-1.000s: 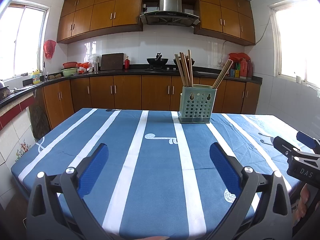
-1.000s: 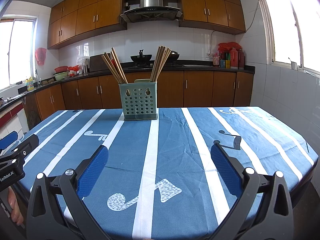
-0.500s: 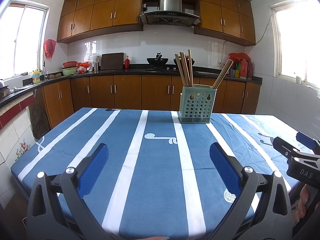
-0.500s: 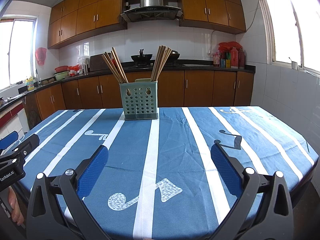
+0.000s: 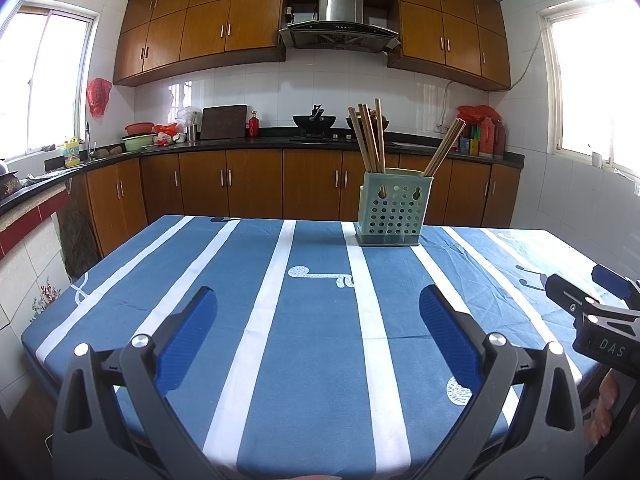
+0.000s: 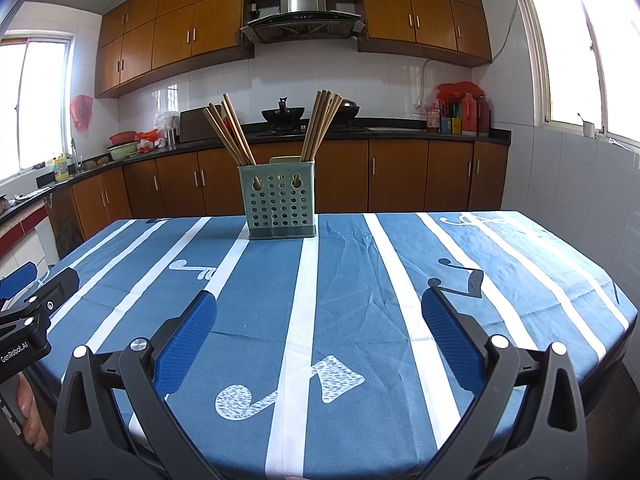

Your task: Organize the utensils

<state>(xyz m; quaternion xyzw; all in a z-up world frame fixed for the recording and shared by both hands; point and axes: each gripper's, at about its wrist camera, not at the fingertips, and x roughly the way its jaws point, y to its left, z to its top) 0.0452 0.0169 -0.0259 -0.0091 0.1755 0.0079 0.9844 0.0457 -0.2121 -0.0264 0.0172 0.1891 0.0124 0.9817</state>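
A green perforated utensil holder (image 5: 393,212) stands at the far side of the table, also in the right wrist view (image 6: 280,200). Wooden chopsticks (image 5: 370,140) stand in two bunches inside it, one leaning left (image 6: 229,132) and one leaning right (image 6: 320,124). My left gripper (image 5: 318,320) is open and empty over the near table edge. My right gripper (image 6: 319,320) is open and empty, also near the front edge. The right gripper shows at the right edge of the left wrist view (image 5: 592,304). The left gripper shows at the left edge of the right wrist view (image 6: 36,292).
The table carries a blue cloth with white stripes (image 5: 320,280) (image 6: 360,280). Behind it run wooden kitchen cabinets and a dark counter (image 5: 240,142) with a wok, bowls and bottles. Windows sit on both side walls.
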